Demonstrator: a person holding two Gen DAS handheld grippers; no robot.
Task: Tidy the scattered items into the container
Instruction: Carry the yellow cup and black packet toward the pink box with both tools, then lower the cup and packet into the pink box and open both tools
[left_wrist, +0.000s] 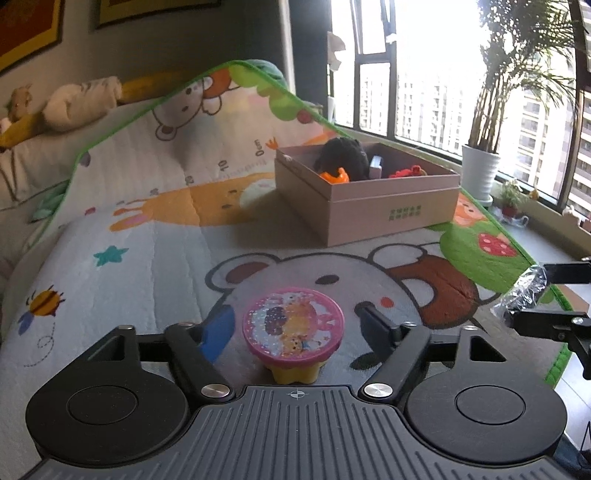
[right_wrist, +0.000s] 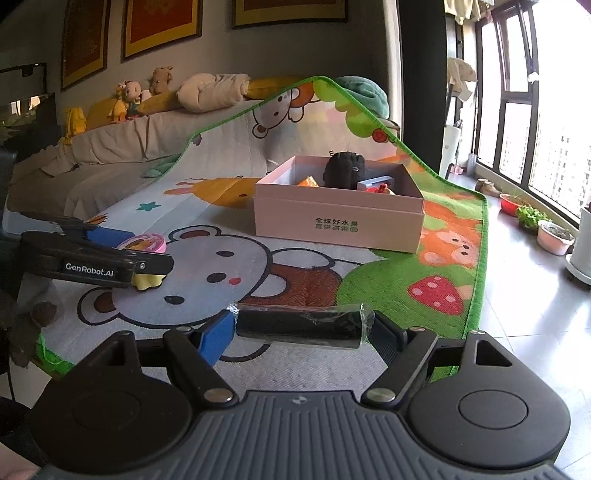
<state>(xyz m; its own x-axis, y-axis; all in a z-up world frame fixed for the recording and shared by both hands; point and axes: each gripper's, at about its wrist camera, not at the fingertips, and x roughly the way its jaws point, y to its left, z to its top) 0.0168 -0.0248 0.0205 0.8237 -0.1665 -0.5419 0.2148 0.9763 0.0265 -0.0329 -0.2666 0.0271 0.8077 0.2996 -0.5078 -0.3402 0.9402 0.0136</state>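
My left gripper (left_wrist: 293, 326) is open around a yellow cup with a pink lid (left_wrist: 292, 328) that stands on the cartoon play mat (left_wrist: 147, 258); the fingers stand apart from its sides. It also shows in the right wrist view (right_wrist: 144, 245), with the left gripper (right_wrist: 110, 254) around it. My right gripper (right_wrist: 301, 328) is shut on a black plastic-wrapped roll (right_wrist: 299, 326), held crosswise above the mat. The roll's wrapper shows in the left wrist view (left_wrist: 524, 293). The pink cardboard box (left_wrist: 391, 206) (right_wrist: 332, 225) holds a black plush, orange and red toys.
A sofa with plush toys (right_wrist: 129, 99) lies behind the mat, whose far end is draped up over it. Potted plants (left_wrist: 480, 170) (right_wrist: 554, 232) stand along the window on the right. Dark bare floor (right_wrist: 524, 314) borders the mat's right edge.
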